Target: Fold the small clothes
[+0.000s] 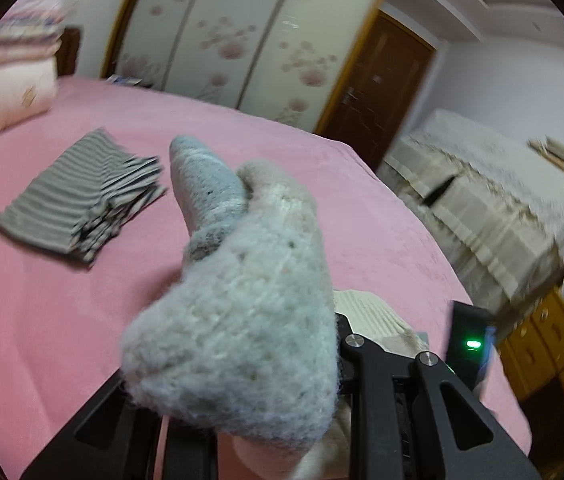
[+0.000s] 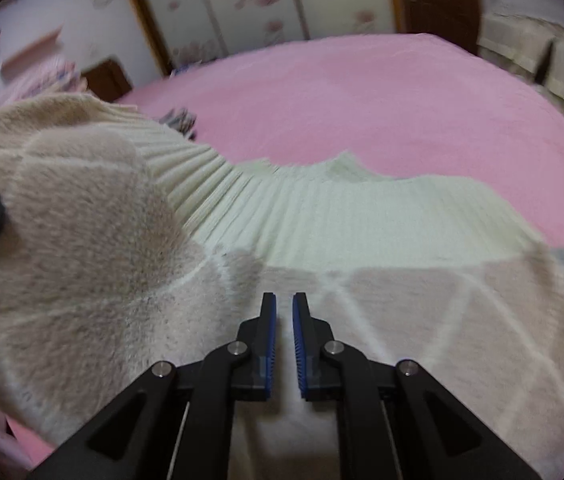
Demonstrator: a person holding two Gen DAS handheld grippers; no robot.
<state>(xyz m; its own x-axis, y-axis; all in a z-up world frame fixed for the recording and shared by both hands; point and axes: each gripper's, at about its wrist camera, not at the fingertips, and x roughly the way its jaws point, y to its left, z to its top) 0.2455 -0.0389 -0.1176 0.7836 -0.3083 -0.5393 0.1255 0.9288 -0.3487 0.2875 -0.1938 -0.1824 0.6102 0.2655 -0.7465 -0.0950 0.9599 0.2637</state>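
Fingers [image 2: 269,320] nearly closed above fuzzy beige sock [image 2: 94,240] with ribbed cuff.

Pink bedspread [image 1: 62,320] covering the bed; pillow [image 1: 6,92] at its far left corner. Behind: wardrobe with flowered sliding doors [image 1: 242,40], brown door [image 1: 377,80]. Right: cloth-covered furniture [image 1: 481,200], wooden drawers [image 1: 545,356].

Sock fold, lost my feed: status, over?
Left gripper shut on fuzzy sock, lifted off pink bed. Right gripper nearly closed, empty, over sock's other end. Striped folded garment lies clear, left.
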